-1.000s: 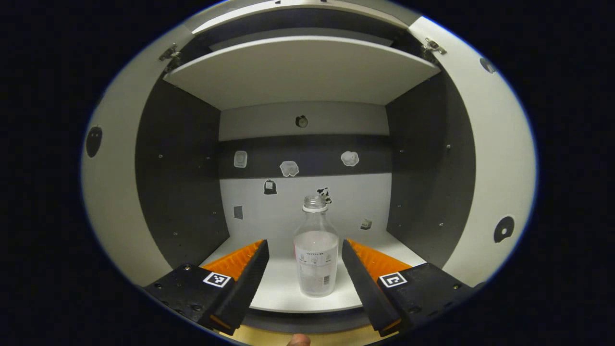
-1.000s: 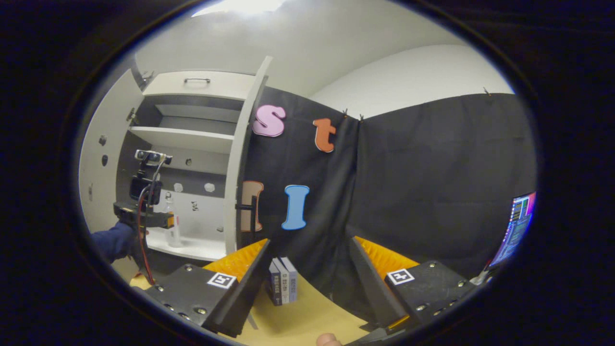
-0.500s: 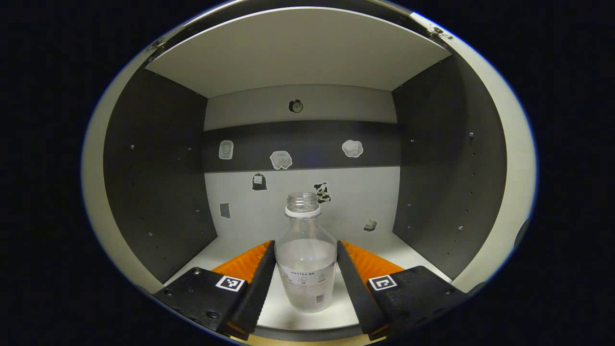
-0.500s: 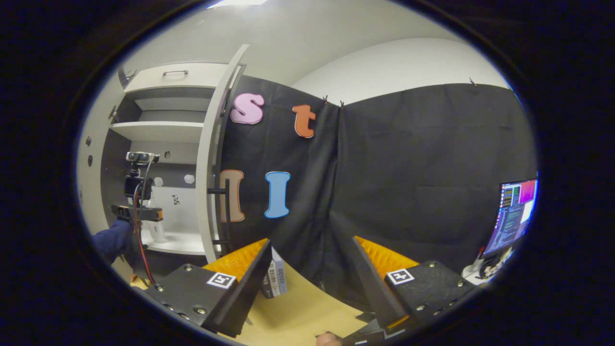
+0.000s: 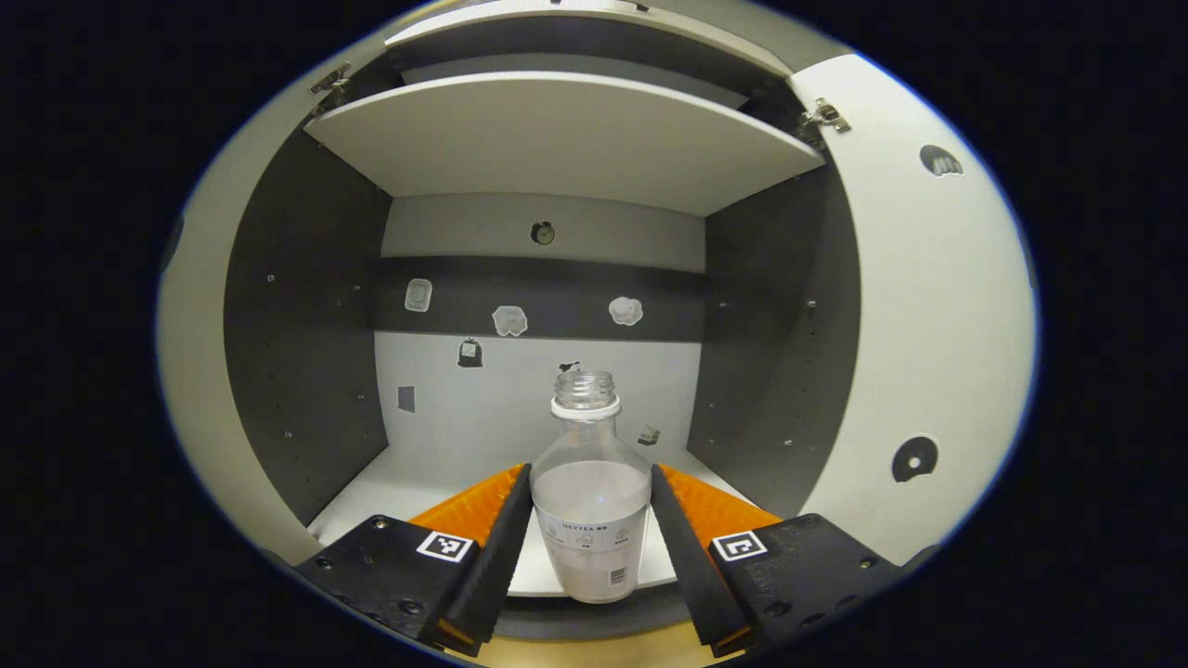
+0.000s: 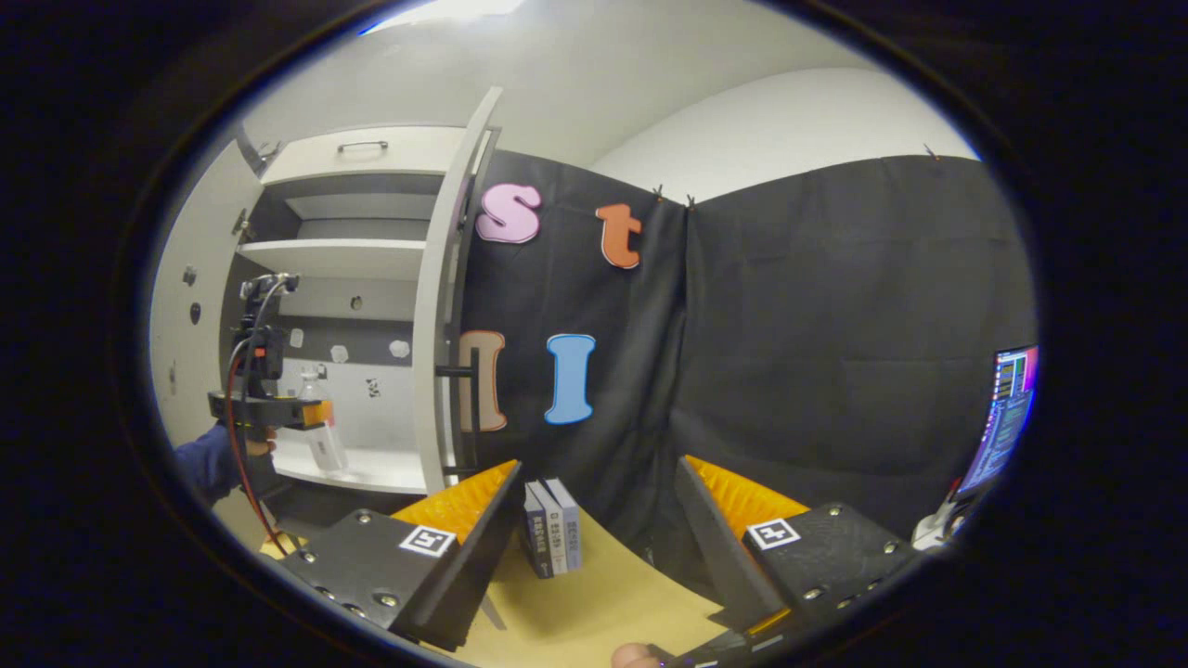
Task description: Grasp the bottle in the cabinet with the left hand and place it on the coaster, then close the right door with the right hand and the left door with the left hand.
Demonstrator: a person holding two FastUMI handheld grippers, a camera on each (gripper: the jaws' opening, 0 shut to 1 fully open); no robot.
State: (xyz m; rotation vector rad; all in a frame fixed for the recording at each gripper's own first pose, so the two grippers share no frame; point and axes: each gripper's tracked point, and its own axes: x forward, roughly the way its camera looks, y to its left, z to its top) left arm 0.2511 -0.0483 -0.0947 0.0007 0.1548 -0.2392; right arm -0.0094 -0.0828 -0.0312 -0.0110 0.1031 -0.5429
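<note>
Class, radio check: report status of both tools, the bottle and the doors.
Left tool shut on bottle, at the shelf's front edge. Right tool open, empty. Both doors open; right door untouched.

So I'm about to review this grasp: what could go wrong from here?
The bottle has no cap and holds a pale filling, and the right gripper view shows it tilted, so it might spill. The left gripper is closed on its smooth lower body; it could slip. Both doors stand open, and the right door is close to the way out.

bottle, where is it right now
In the left gripper view the clear bottle sits low centre, clamped in the left claw at the cabinet shelf front edge.
</note>
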